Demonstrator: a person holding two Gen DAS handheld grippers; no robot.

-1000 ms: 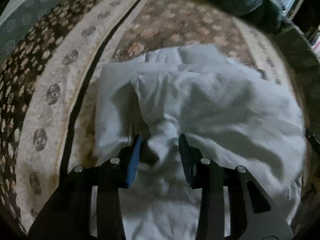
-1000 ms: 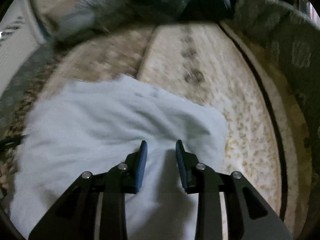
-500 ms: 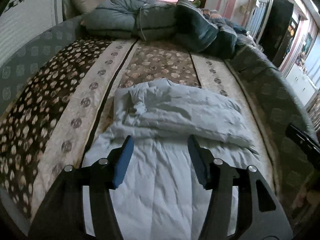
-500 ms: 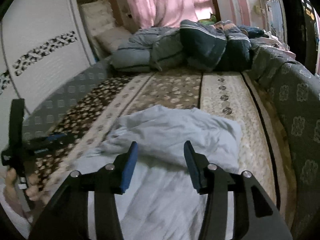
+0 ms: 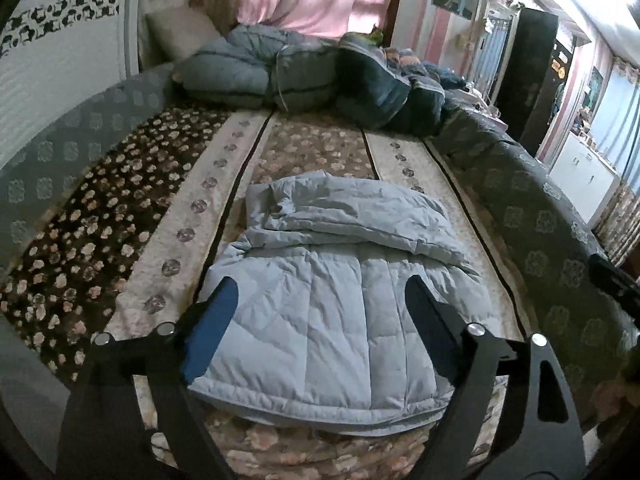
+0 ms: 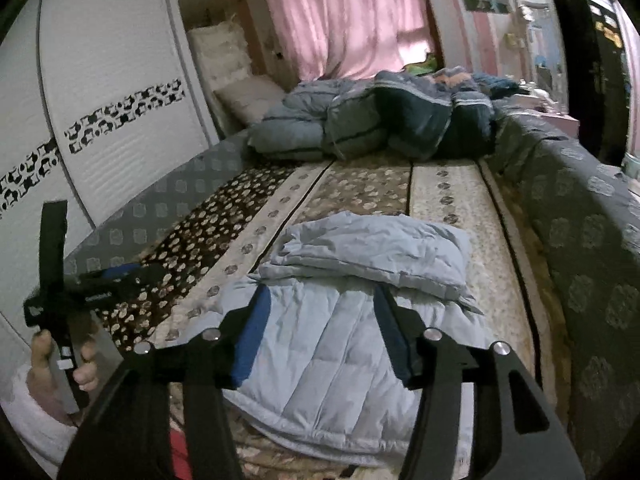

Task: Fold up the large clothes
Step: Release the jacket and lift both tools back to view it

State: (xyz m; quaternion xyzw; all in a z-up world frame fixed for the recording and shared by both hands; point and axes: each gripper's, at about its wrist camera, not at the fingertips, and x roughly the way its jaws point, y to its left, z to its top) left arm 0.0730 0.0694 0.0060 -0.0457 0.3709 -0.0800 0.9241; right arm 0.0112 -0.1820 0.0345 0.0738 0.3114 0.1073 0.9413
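A pale blue quilted jacket (image 5: 336, 312) lies on the patterned bedspread (image 5: 120, 248), its far part folded over onto the near part. It also shows in the right wrist view (image 6: 344, 344). My left gripper (image 5: 320, 292) is open and empty, held above the jacket's near half. My right gripper (image 6: 322, 300) is open and empty, also above the near half. The left gripper shows at the left edge of the right wrist view (image 6: 96, 284), held in a hand.
Rolled blue and dark quilts (image 5: 320, 76) are piled at the head of the bed. A grey patterned border (image 5: 552, 232) runs along the bed's right side. White wardrobe doors (image 6: 100, 100) stand on the left. Pink curtains (image 6: 340, 20) hang behind.
Both grippers let go of the jacket, opened wide and pulled back and up. The jacket's far part now lies folded over the near part.
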